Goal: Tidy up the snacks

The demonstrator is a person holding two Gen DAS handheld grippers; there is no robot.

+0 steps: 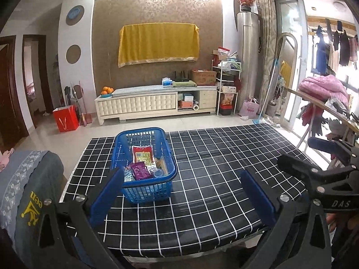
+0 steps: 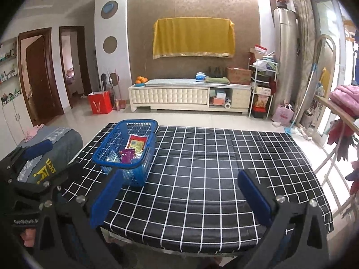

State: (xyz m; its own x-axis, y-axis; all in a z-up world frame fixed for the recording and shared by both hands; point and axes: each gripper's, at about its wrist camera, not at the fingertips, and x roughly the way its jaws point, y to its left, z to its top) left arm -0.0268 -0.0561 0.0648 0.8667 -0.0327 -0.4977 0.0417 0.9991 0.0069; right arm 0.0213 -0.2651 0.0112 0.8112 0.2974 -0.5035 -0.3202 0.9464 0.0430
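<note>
Since the snacks already lie together in the blue basket on the desk, I hold both grippers' fingers spread and empty, back from it.

Low table covered by a black cloth with a white grid. One blue perforated plastic basket stands directly on it, ahead of the left jaw in both wrist views; the cloth between and beyond the jaws shows only creases.
</note>
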